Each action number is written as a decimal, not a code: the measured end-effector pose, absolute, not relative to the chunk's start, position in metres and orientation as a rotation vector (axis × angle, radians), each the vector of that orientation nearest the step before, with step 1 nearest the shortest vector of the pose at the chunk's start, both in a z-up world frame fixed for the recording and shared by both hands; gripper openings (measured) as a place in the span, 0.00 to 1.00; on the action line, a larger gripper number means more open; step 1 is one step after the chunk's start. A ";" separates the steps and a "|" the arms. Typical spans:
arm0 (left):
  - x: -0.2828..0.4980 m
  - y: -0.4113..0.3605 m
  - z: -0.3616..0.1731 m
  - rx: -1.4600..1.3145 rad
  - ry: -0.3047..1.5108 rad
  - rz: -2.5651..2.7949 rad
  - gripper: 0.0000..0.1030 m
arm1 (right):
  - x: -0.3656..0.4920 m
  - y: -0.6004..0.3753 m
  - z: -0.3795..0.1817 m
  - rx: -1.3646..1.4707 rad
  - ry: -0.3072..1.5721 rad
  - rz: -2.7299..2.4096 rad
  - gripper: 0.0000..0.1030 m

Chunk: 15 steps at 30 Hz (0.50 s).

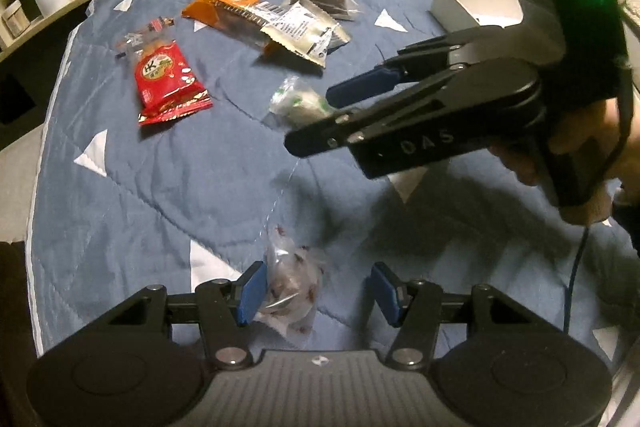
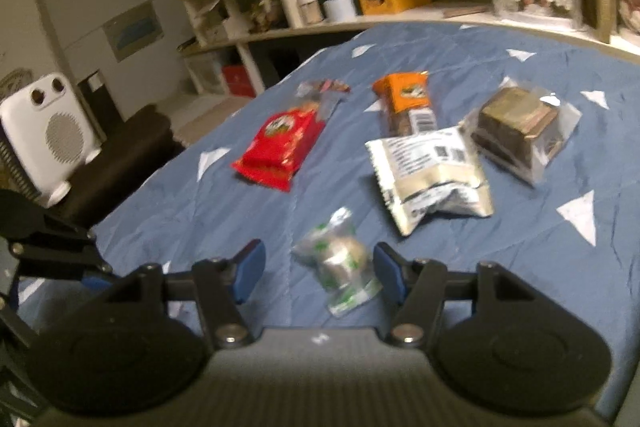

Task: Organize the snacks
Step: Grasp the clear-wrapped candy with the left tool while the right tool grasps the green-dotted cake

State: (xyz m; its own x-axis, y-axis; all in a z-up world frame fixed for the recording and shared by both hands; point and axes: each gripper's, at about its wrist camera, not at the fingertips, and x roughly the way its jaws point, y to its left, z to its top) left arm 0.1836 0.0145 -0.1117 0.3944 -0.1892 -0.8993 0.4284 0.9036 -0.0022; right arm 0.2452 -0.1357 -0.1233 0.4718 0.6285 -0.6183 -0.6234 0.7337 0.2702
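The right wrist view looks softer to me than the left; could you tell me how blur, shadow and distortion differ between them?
Right wrist view: blurred throughout, print on the red snack packet unreadable, shelves bowed. Left wrist view: sharper, the right gripper casting a dark shadow on the blue quilted cover, corners vignetted black.

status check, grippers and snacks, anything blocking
Left gripper open, clear red-speckled packet against one pad. Right gripper open around the green-and-clear packet, no squeeze visible. White box nearby, path clear.
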 end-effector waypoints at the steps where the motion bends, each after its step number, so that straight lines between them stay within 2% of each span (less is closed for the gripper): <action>1: 0.183 0.014 -0.112 0.251 1.101 -0.390 0.57 | 0.244 -0.134 -0.123 0.002 0.775 0.782 0.65; 10: 0.182 0.016 -0.115 0.281 1.105 -0.342 0.56 | 0.234 -0.127 -0.112 -0.026 0.764 0.760 0.65; 15: 0.183 0.019 -0.111 0.289 1.077 -0.305 0.56 | 0.242 -0.133 -0.118 0.056 0.789 0.703 0.65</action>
